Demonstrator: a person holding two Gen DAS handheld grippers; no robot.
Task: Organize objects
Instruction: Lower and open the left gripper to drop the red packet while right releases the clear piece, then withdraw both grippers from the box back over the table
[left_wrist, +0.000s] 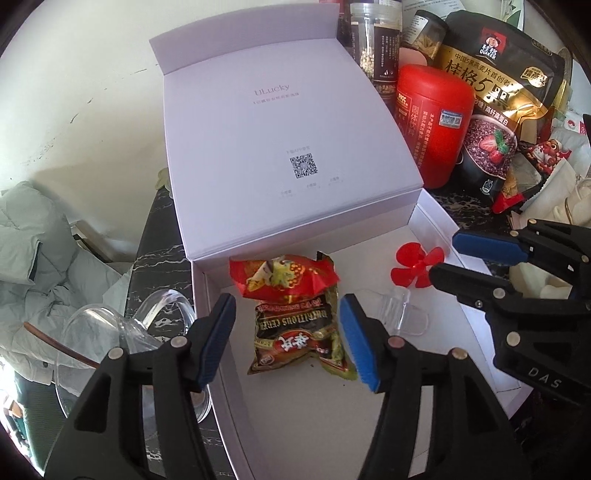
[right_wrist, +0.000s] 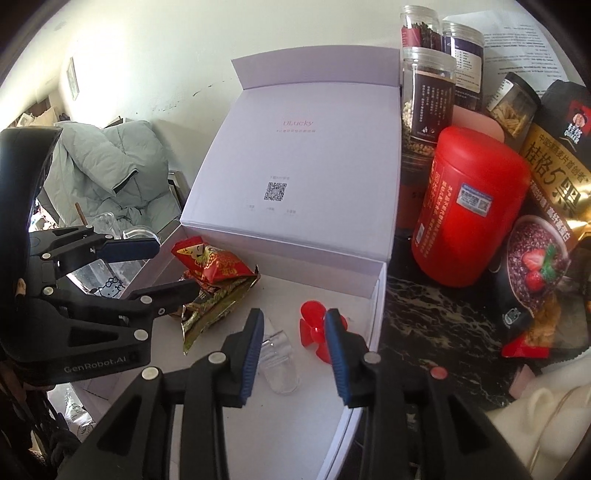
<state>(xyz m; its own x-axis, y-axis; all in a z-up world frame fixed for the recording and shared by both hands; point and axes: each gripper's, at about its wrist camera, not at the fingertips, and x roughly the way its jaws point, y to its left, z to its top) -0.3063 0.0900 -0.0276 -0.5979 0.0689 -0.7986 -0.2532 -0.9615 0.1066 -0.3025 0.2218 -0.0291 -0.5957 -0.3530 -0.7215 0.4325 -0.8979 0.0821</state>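
Observation:
A white box (left_wrist: 369, 424) lies with its lid (left_wrist: 280, 147) folded back. On its floor are a red snack packet (left_wrist: 282, 275) over a dark cereal packet (left_wrist: 295, 332), a red propeller (left_wrist: 415, 267) and a clear plastic clip (left_wrist: 399, 310). My left gripper (left_wrist: 290, 332) is open, its blue pads standing apart on either side of the cereal packet. In the right wrist view my right gripper (right_wrist: 295, 354) is open above the clear clip (right_wrist: 277, 358), with the propeller (right_wrist: 314, 332) just behind its right finger. The left gripper (right_wrist: 162, 267) hovers over the packets (right_wrist: 214, 273).
A red canister (left_wrist: 432, 125), a black oats bag (left_wrist: 495, 110) and several clear jars (left_wrist: 373, 44) crowd the dark marble counter to the box's right. A clear glass jug (left_wrist: 110, 325) stands left of the box. A grey jacket (left_wrist: 33, 251) lies beyond the counter's left edge.

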